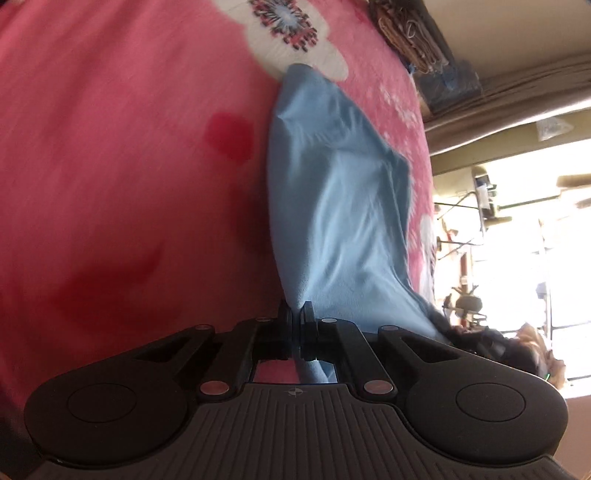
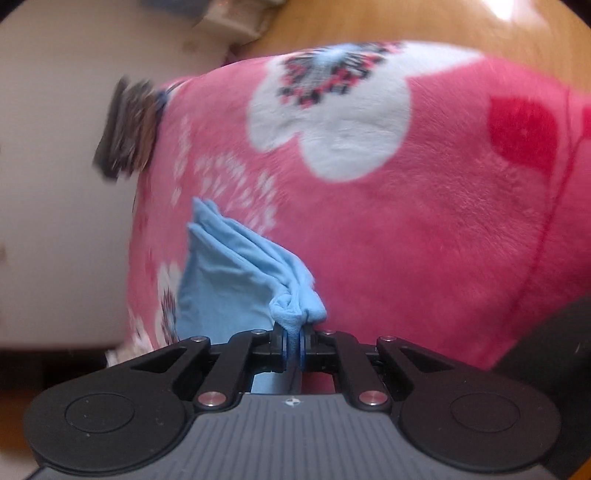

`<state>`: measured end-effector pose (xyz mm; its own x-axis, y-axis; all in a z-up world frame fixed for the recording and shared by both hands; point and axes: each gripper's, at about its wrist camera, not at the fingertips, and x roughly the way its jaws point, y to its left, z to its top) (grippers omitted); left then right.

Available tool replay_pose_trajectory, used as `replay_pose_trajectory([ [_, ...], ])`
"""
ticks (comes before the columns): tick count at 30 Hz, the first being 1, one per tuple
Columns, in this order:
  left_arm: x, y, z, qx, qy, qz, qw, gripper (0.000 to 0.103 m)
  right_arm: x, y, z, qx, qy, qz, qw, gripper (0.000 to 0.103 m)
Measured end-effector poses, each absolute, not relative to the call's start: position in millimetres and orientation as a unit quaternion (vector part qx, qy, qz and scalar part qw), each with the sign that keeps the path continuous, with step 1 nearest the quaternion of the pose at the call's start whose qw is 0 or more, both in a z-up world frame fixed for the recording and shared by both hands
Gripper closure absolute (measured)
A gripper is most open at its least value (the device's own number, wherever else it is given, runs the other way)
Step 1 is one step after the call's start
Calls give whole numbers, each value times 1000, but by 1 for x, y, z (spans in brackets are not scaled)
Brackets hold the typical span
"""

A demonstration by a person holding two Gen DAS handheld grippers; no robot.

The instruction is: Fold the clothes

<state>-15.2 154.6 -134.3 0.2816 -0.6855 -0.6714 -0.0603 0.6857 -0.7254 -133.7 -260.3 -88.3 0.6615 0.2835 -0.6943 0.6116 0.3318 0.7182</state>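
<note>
A light blue garment (image 1: pixel 332 206) lies on a pink flowered blanket (image 1: pixel 110 166). My left gripper (image 1: pixel 296 314) is shut on its near edge, and the cloth stretches away from the pads in a long taut fold. In the right wrist view the same blue garment (image 2: pixel 236 273) bunches up in creases over the blanket (image 2: pixel 424 240). My right gripper (image 2: pixel 293 334) is shut on a rolled lump of the cloth, which bulges above the pads. The rest of the garment is hidden behind both grippers.
The blanket has white flowers (image 2: pixel 332 110) and red patches (image 1: pixel 229 136). A pile of folded fabric (image 1: pixel 410 33) sits at the bed's far edge. A bright window area (image 1: pixel 517 229) lies beyond the bed. A wooden surface (image 2: pixel 406 22) and a pale wall (image 2: pixel 55 184) border the bed.
</note>
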Motion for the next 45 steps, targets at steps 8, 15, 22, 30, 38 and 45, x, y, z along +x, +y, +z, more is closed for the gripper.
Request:
replay_pose_trajectory([
  [8, -32, 157, -120, -270, 533, -197, 777, 99, -148, -225, -73, 350, 486, -136, 789, 76],
  [15, -63, 114, -75, -123, 468, -255, 837, 98, -201, -237, -60, 271, 415, -116, 861, 71],
  [22, -125, 55, -81, 161, 423, -293, 842, 95, -210, -199, -53, 80, 372, 11, 925, 71],
  [30, -143, 31, -97, 276, 405, -289, 823, 94, -211, -189, -76, 37, 356, 45, 933, 71],
  [38, -149, 21, -99, 331, 398, -290, 805, 94, -196, -190, -78, 27, 346, 82, 934, 71],
  [45, -150, 17, -106, 355, 401, -278, 798, 93, -190, -194, -86, 40, 350, 83, 932, 88],
])
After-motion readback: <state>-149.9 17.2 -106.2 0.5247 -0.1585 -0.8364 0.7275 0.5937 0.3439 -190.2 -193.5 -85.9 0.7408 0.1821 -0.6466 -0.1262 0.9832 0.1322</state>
